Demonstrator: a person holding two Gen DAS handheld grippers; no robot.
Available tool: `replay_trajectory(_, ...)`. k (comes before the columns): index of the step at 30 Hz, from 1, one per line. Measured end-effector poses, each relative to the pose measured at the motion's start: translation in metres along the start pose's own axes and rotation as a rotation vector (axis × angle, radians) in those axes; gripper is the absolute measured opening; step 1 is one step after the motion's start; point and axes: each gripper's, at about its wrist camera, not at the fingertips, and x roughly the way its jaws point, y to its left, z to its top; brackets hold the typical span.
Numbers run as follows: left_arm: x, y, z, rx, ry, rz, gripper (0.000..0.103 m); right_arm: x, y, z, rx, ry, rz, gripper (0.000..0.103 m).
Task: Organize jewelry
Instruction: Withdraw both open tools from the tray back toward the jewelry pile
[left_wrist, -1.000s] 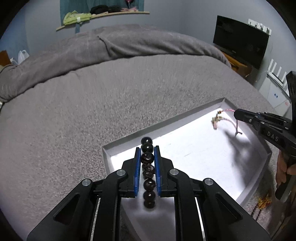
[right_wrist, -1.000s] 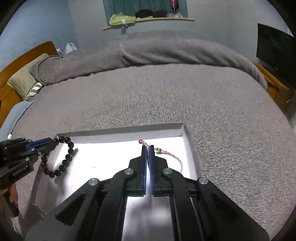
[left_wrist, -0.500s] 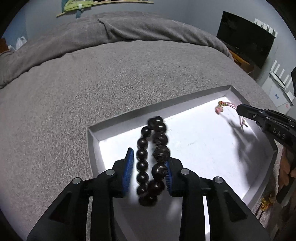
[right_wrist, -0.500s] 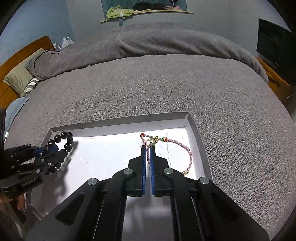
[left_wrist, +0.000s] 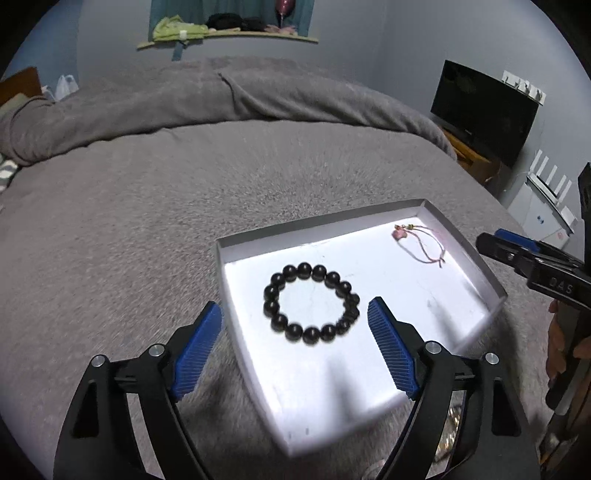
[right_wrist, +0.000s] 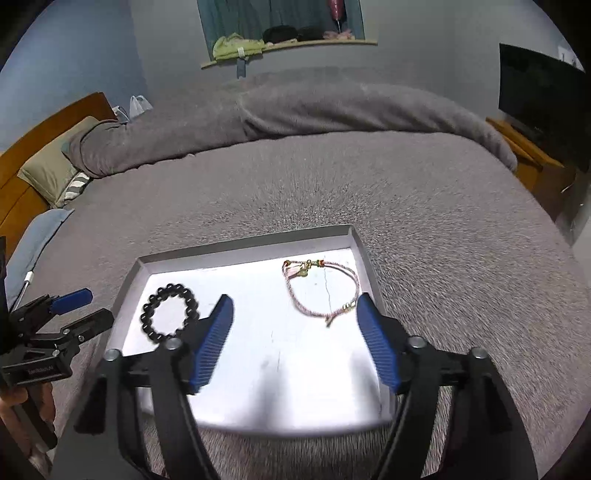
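Jaws of my left hand-held gripper (left_wrist: 295, 325) and right hand-held gripper (right_wrist: 293, 323) were opening, empty; I judged backing off gently best (bead bracelet (left_wrist: 311, 303), pink cord bracelet (right_wrist: 320, 288) lay flat in tray (left_wrist: 461, 236)).

both grippers opening, bead bracelet (left_wrist: 311, 303) and cord bracelet (right_wrist: 320, 288) released.

A home bedroom. A bed (right_wrist: 332, 192) with a grey blanket (right_wrist: 295, 107) and pillow (right_wrist: 48, 170) fills it. A television (left_wrist: 484, 110) stands beside.

The left gripper (left_wrist: 295, 317), jaws opening, is clear of the black bead bracelet (left_wrist: 311, 303) lying in the white tray (left_wrist: 369, 373).
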Motion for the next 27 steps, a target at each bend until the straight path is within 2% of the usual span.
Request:
replay_trajectory(5,-0.037,-0.012,-0.016,0.034,-0.048,0.020,0.087,-0.032,0.003,-0.020,-0.012,-0.034,-0.010,0.088)
replay_trajectory(11,-0.073,-0.022,-0.038,0.070,-0.083,0.048,0.091,-0.064,-0.001,-0.041,-0.007,-0.066,-0.013,0.096)
replay_trajectory(20,-0.100,-0.020,-0.077,0.056,-0.101,0.068,0.092,-0.094,-0.023,-0.084,0.028,-0.073,-0.042,0.097)
replay_trajectory(27,-0.090,-0.024,-0.113,0.078,-0.063,0.102,0.092,-0.098,-0.036,-0.120,0.007,-0.053,-0.112,0.097)
